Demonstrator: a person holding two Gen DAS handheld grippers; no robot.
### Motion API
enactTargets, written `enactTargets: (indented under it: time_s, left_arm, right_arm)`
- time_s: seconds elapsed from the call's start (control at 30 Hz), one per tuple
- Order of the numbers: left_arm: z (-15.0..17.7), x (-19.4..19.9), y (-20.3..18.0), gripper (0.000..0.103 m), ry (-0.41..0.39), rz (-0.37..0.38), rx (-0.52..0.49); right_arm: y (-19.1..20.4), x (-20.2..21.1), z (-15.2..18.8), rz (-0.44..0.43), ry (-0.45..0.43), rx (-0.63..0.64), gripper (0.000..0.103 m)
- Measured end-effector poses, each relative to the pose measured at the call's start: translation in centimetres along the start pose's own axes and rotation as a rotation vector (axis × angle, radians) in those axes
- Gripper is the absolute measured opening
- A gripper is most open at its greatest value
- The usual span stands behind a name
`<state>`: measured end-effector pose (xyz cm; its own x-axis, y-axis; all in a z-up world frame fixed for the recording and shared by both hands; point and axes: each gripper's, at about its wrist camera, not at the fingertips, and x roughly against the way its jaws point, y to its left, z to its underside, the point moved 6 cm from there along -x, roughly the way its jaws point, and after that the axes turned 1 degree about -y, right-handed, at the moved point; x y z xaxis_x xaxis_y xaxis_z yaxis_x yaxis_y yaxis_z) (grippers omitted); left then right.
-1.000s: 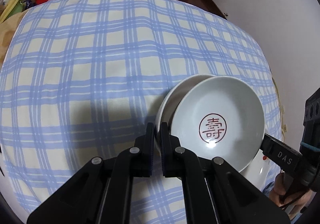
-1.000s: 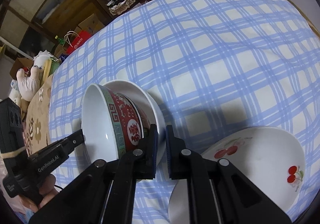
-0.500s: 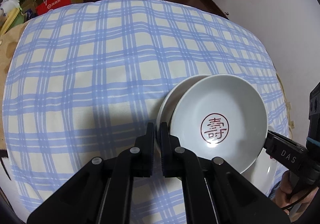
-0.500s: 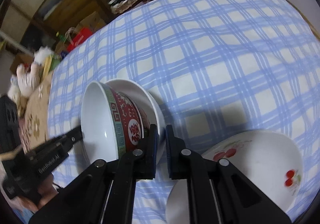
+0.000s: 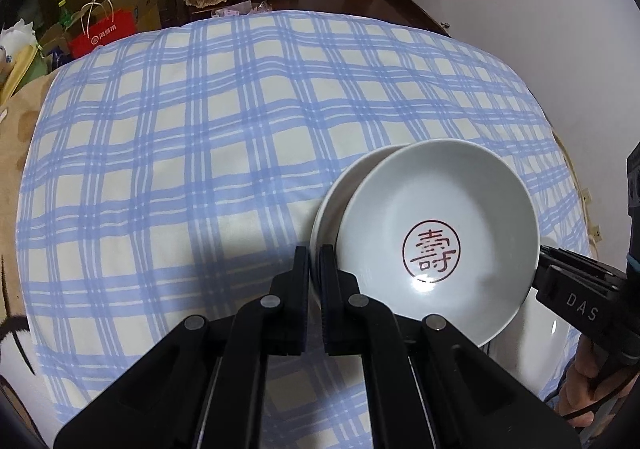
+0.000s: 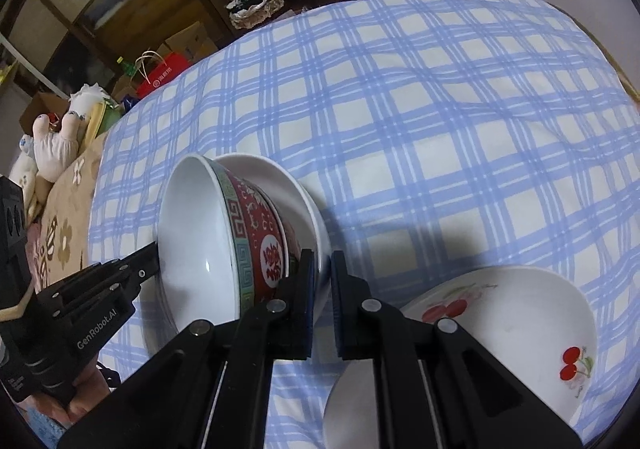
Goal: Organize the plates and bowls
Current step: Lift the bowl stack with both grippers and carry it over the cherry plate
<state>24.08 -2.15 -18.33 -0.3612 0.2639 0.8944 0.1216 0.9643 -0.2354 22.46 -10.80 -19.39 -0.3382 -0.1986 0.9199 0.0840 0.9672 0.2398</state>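
Note:
A red-patterned bowl (image 6: 256, 241), white inside with a red character (image 5: 432, 241), lies tilted in a white plate (image 5: 332, 209). My left gripper (image 5: 317, 261) is shut on the plate's left rim. On the opposite side my right gripper (image 6: 322, 265) is shut on the same plate's rim (image 6: 296, 201). Each gripper also shows in the other's view: the left gripper (image 6: 152, 253) at the bowl's far side, the right gripper (image 5: 540, 255) behind the bowl. The plate's shadow falls on the checked cloth below. A white cherry-print bowl (image 6: 500, 329) lies at the right, near the cloth's front edge.
The blue-and-white checked cloth (image 5: 200, 149) covers a soft, rounded surface. A beige flowered blanket (image 6: 60, 233) and a soft toy (image 6: 52, 145) lie at its left. Beyond the far edge are a red bag (image 5: 102, 33), boxes and wooden furniture. A white wall (image 5: 540, 29) runs along the right.
The left wrist view has rolled a little, so more of the room behind the cloth shows. Both grippers keep their hold, and the plate and bowl have hardly moved.

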Motion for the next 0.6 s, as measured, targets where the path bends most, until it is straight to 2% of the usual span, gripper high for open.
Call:
enactTargets:
  time_s: [0.13, 0.2, 0.4, 0.6]
  left_arm:
    - [-0.2, -0.3, 0.0, 0.003, 0.002, 0.024, 0.02]
    - [-0.2, -0.3, 0.4, 0.003, 0.014, 0.043, 0.061]
    - [0.2, 0.5, 1.6, 0.003, 0.025, 0.056, 0.063]
    - [0.3, 1.3, 2.0, 0.003, 0.021, 0.066, 0.059]
  right_arm:
    - [0.4, 0.1, -0.2, 0.025, 0.005, 0.017, 0.01]
    - [0.7, 0.2, -0.3, 0.042, 0.007, 0.038, 0.01]
    - [1.4, 0.5, -0.5, 0.076, -0.005, 0.079, 0.01]
    - [1.4, 0.7, -0.7, 0.076, 0.003, 0.064, 0.009]
